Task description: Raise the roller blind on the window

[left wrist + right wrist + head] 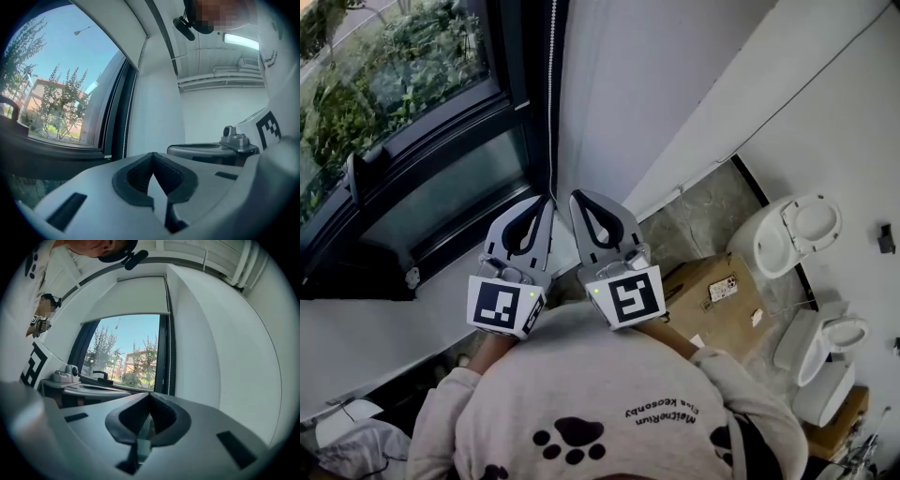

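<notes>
2 closed grippers at the right edge of the window, under a partly lowered roller blind.

From the head view: left gripper (547, 200) and right gripper (575, 195) held level and side by side, tips near each other, aimed at the dark window frame (441, 141). Jaws pressed together on both, with nothing visible between them in either gripper view. Roller blind (133, 298) covering only the upper part of the window, with trees and sky showing through the glass below its bottom edge. White bead chain (551, 94) hanging straight down along the right of the frame, reaching the left gripper's tip from above; touching or just beside, impossible to tell. Behind the person, on the floor, 1 cardboard box (712, 295) and 2 white toilets (792, 234).
</notes>
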The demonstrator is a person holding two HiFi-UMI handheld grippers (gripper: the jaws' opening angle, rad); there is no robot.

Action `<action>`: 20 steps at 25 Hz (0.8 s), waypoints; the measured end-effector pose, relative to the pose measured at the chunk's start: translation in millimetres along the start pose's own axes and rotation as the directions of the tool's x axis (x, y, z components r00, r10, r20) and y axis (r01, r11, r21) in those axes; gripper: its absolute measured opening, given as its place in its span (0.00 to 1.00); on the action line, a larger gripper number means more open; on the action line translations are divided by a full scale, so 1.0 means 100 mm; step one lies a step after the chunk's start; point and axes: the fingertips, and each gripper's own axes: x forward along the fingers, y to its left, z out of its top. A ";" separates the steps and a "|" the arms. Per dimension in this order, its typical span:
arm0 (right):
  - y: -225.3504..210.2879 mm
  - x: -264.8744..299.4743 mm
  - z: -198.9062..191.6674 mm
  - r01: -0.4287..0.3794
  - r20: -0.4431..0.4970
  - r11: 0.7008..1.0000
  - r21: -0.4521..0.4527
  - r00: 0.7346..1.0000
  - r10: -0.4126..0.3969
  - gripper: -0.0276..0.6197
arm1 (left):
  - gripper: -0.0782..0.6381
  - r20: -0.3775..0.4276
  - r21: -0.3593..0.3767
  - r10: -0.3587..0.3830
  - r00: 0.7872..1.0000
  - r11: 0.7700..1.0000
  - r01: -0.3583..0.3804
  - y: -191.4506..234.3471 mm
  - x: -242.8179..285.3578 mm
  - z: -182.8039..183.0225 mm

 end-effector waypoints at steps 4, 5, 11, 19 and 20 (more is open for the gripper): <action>0.03 -0.04 0.02 -0.003 0.007 1.000 0.000 1.000 0.003 0.06 | 0.12 -0.005 -0.002 0.009 1.000 1.000 -0.009 -0.02 -0.04 -0.02; 0.03 -0.05 0.01 -0.003 0.005 1.000 0.003 1.000 0.003 0.06 | 0.12 -0.007 -0.004 0.009 1.000 1.000 -0.009 -0.03 -0.04 -0.03; 0.02 -0.09 0.02 0.000 0.013 1.000 0.013 1.000 0.000 0.06 | 0.12 -0.002 -0.004 0.012 1.000 1.000 -0.012 -0.07 -0.07 -0.03; 0.01 -0.15 -0.01 -0.004 0.027 1.000 0.019 1.000 0.004 0.06 | 0.12 0.017 -0.002 0.014 1.000 1.000 -0.014 -0.14 -0.07 -0.05; 0.01 -0.15 -0.01 -0.006 0.028 1.000 0.018 1.000 0.005 0.06 | 0.12 0.019 -0.002 0.014 1.000 1.000 -0.014 -0.15 -0.07 -0.06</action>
